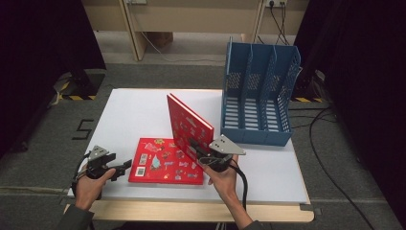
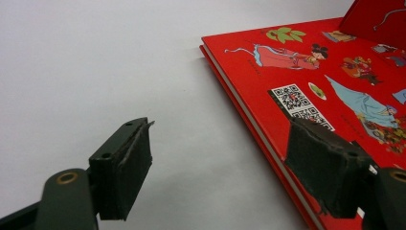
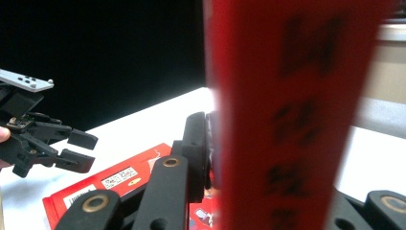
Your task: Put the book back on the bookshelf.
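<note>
The upright red book (image 1: 187,125) stands on edge near the middle of the worktop (image 1: 129,112), its lower near corner clamped in my right tongs (image 1: 200,152); in the right gripper view its spine (image 3: 282,120) sits squarely between the two jaws, which are closed on it. I judge it a stiff hardback, flat and fairly heavy for its thickness, with a glossy cover that could slide if the pinch slackens, so a hold low on the spine end, close to the corner, looks right to me: it keeps the board from levering out. It leans slightly and rests on the second red book (image 1: 165,161), which lies flat just beside and under it, cover up with its code square showing. My left tongs (image 1: 119,168) hover open just off that flat book's near left edge (image 2: 268,143), gripping nothing, one jaw over the cover and the other over bare worktop. Beyond, at the far right corner, the blue file rack (image 1: 258,96) stands with its slots empty, well apart from both books.
</note>
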Motion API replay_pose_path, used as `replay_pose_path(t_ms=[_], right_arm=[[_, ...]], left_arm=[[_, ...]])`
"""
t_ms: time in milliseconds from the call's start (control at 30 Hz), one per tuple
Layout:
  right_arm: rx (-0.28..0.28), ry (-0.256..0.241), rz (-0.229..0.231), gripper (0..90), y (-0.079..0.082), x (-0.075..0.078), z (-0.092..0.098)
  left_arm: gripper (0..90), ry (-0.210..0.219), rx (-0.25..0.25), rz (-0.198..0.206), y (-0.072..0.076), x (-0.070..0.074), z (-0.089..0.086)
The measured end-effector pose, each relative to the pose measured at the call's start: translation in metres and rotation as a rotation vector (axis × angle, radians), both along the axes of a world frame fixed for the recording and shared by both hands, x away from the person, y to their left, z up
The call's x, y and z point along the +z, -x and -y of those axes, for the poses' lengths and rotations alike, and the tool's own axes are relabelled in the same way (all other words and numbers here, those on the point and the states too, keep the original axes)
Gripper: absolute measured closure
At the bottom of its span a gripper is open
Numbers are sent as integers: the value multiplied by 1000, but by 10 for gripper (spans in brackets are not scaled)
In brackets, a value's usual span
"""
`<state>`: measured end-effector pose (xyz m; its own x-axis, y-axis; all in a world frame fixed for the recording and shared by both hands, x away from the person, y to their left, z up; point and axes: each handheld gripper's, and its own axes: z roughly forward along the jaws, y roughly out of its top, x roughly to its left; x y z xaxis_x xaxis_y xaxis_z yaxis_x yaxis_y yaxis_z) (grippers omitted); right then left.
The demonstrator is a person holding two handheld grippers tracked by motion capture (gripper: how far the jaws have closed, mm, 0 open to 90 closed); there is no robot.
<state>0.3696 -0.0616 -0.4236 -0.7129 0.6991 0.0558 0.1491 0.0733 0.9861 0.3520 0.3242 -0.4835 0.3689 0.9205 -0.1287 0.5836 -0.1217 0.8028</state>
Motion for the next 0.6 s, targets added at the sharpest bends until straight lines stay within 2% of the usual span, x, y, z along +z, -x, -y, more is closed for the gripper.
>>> replay_pose_path(t_ms=[33,167,267,300,600], right_arm=[[3,14,-3,735,0,-1,-1],[3,5,-8,736,-1,-7,-3],[-1,20,-12,737,-4,-11,-3],[1,4,-20,737,-4,-13,-3],[9,10,1,744,-6,-16,-4]], left_arm=[[232,1,0,0,0,0,0],[232,1,-1,0,0,0,0],[232,1,1,-2,0,0,0],[232,1,0,-2,0,0,0],[232,1,-2,-2,0,0,1]])
